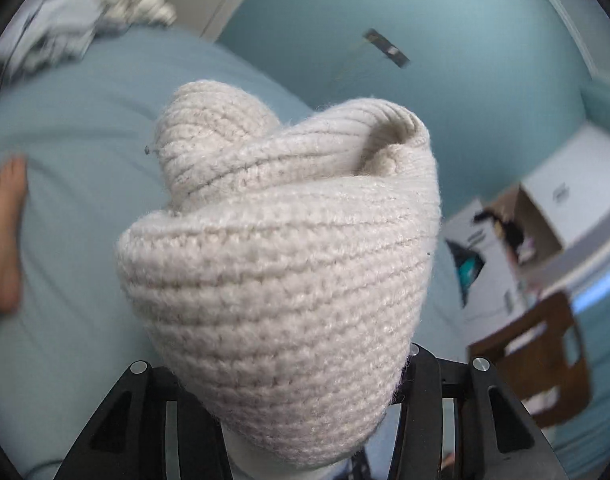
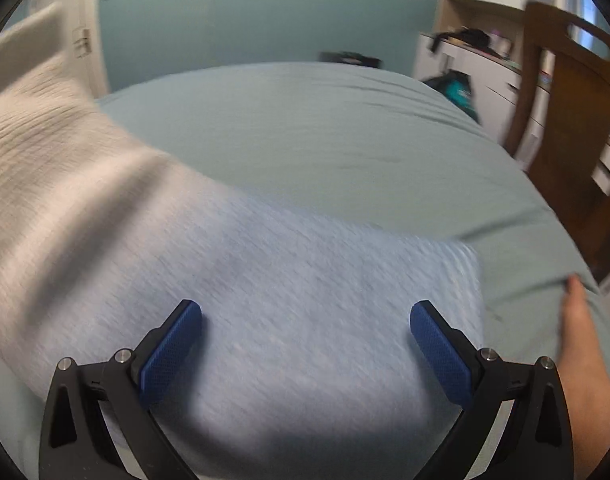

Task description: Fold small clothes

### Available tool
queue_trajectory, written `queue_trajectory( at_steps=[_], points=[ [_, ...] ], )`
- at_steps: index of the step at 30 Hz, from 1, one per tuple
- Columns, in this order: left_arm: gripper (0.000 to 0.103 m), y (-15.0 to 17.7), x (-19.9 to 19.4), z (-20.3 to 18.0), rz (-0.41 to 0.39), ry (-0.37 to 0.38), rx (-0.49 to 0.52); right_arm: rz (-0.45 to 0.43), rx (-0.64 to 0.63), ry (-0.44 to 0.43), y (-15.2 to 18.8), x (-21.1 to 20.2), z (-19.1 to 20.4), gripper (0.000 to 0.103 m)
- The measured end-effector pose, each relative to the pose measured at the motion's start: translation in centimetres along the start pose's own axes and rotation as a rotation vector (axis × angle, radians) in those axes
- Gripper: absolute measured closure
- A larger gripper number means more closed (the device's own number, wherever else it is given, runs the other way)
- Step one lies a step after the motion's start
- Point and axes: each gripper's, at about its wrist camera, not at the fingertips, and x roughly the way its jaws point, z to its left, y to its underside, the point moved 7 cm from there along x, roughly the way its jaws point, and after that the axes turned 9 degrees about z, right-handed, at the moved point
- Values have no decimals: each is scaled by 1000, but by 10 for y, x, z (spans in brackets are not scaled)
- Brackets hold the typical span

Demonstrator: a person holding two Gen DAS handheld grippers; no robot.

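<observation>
Soft, even daylight fills both fisheye views, edges bowed and vignetted black. The cream ribbed knit garment (image 1: 281, 264) is sharp; the pale blue folded cloth (image 2: 305, 300) is smeared, probably motion blur.

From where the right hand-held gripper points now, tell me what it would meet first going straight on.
Probably the light blue garment lying on the bed; the open right hand-held gripper hovers over it, though depth is unclear.

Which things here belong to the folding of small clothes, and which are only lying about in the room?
Belong to the job:
- cream knit, gripped by the left gripper
- blue cloth on the bed, under the open right gripper
- clothes pile

Lying about:
- wooden chair
- dark clutter on the white desk
- bare foot
</observation>
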Motion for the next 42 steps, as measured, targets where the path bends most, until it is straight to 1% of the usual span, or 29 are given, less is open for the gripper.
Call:
queue_trajectory(
  at_steps=[2, 3, 4, 7, 8, 10, 12, 13, 14, 15, 16, 17, 18, 19, 20, 21, 23, 24, 26, 28, 29, 30, 32, 33, 34, 35, 37, 39, 42],
  points=[
    [56, 6, -2, -11, -7, -77, 90, -42, 6, -59, -7, -4, 21, 1],
    [56, 11, 1, -18, -14, -126, 148, -43, 9, -72, -7, -2, 27, 1],
    [56, 16, 3, -25, -14, -160, 195, -25, 5, -78, -6, 4, 33, 1],
    [56, 44, 21, -44, 16, -263, 381, 107, 12, -138, 12, 38, 40, 1],
    [56, 49, 29, -51, 13, -291, 440, 108, -24, -123, 14, 40, 41, 1],
    [56, 56, 19, -53, -34, -351, 578, 122, -75, -130, 14, 38, 43, 1],
    [55, 74, 21, -79, -73, -389, 665, 148, -54, -262, 10, 28, 33, 1],
    [55, 76, 20, -87, -83, -409, 687, 112, 38, -382, 5, 15, 13, 1],
    [55, 83, 18, -97, -92, -436, 706, 75, 126, -454, 0, 8, -10, 1],
    [55, 90, 19, -101, -100, -459, 719, 54, 209, -478, -6, 2, -36, 1],
    [56, 105, 17, -106, -113, -480, 736, 57, 318, -443, -16, -2, -76, 1],
    [56, 114, 16, -112, -124, -489, 758, 73, 381, -407, -21, -4, -102, 1],
    [56, 127, 3, -103, -132, -491, 781, 102, 448, -377, -31, -8, -136, 1],
    [56, 142, 3, -108, -141, -492, 822, 128, 491, -375, -41, -15, -165, 1],
    [56, 157, 5, -119, -148, -490, 867, 157, 524, -367, -52, -25, -195, 1],
    [56, 171, 7, -128, -152, -487, 910, 190, 538, -331, -60, -33, -216, 1],
    [57, 210, 18, -153, -153, -487, 1035, 254, 532, -226, -77, -55, -254, 1],
    [57, 232, 27, -162, -147, -488, 1104, 262, 516, -198, -85, -66, -264, 1],
    [57, 269, 45, -170, -115, -486, 1200, 257, 444, -156, -104, -90, -276, 1],
    [58, 304, 64, -174, -87, -515, 1294, 250, 353, -138, -111, -110, -271, 1],
    [57, 315, 75, -178, -96, -541, 1334, 256, 312, -136, -107, -117, -260, 1],
    [56, 329, 83, -177, -122, -589, 1383, 267, 271, -145, -103, -120, -252, 1],
    [48, 339, 96, -177, -136, -635, 1422, 304, 206, -175, -75, -121, -230, 1],
    [30, 345, 101, -178, -128, -633, 1435, 328, 190, -188, -65, -116, -225, 1],
    [19, 351, 101, -178, -119, -611, 1445, 373, 173, -197, -58, -106, -215, 1],
    [17, 353, 98, -179, -128, -593, 1442, 436, 150, -203, -51, -94, -208, 1],
    [0, 354, 88, -180, -90, -489, 1414, 450, 105, -224, -46, -89, -193, 1],
    [0, 350, 75, -182, -27, -379, 1368, 456, 34, -227, -43, -83, -180, 1],
    [0, 342, 50, -188, 67, -195, 1342, 532, -56, -200, -31, -67, -170, 1]
  ],
)
